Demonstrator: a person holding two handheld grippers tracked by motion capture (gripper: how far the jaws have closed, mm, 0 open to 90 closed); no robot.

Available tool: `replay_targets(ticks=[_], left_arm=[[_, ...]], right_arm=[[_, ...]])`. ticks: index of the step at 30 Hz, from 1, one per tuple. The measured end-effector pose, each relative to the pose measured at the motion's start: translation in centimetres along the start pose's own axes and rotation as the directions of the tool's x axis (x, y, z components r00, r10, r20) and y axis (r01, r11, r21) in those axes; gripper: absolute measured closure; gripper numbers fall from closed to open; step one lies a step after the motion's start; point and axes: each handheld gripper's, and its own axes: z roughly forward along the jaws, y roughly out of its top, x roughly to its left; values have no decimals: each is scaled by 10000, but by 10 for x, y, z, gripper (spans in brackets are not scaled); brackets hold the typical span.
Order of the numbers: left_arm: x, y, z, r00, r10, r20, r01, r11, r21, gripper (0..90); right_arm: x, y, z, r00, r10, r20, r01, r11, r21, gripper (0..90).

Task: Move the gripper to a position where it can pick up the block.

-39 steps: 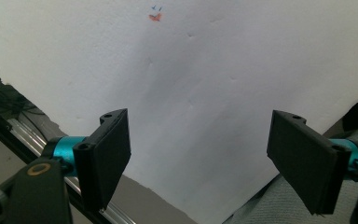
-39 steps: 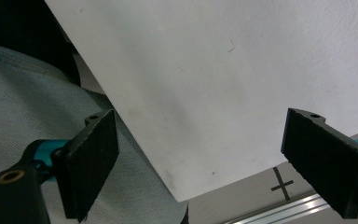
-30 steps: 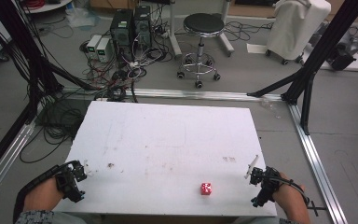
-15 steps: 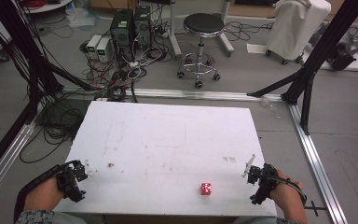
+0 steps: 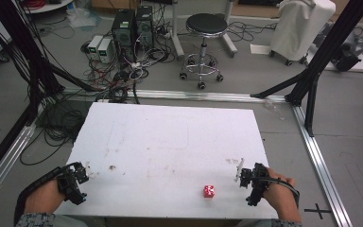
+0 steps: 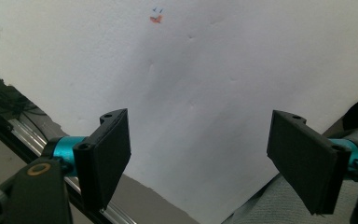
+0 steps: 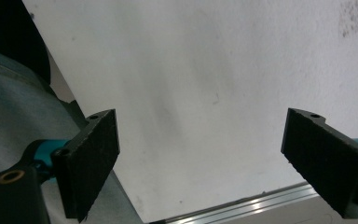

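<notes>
The red die is the landmark here; it lies on the white table close to the near edge, and nothing touches it. To the right of the die, near but apart from it, the right tongs hover at the table's near right corner, with the hand behind them. In the right gripper view the 2 black jaws stand wide apart with bare table between them, so I judge they are ready to reach for the die. Far to the left of the die, at the near left corner, the left tongs are held by the other hand. Their jaws are also wide apart and hold nothing; this side seems only to wait. Beyond the die, the table is bare except for some faint stains. Farther behind the die, past the far edge, a round black stool stands on the floor beside computer cases and many cables.
</notes>
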Motion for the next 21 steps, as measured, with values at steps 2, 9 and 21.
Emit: replay_targets(ticks=[2,9,21], left_arm=[[0,0,0,10000,-9,8,9,10000,-10,217],[1,-1,0,10000,-35,10,35,10000,-1,217],[0,0,1,10000,-58,25,59,10000,-32,217]], right_arm=[[1,6,0,9998,-188,30,188,9998,-6,107],[8,27,4,9970,-768,-79,768,9970,111,107],[15,50,5,9860,-1664,-147,1662,9860,-152,107]])
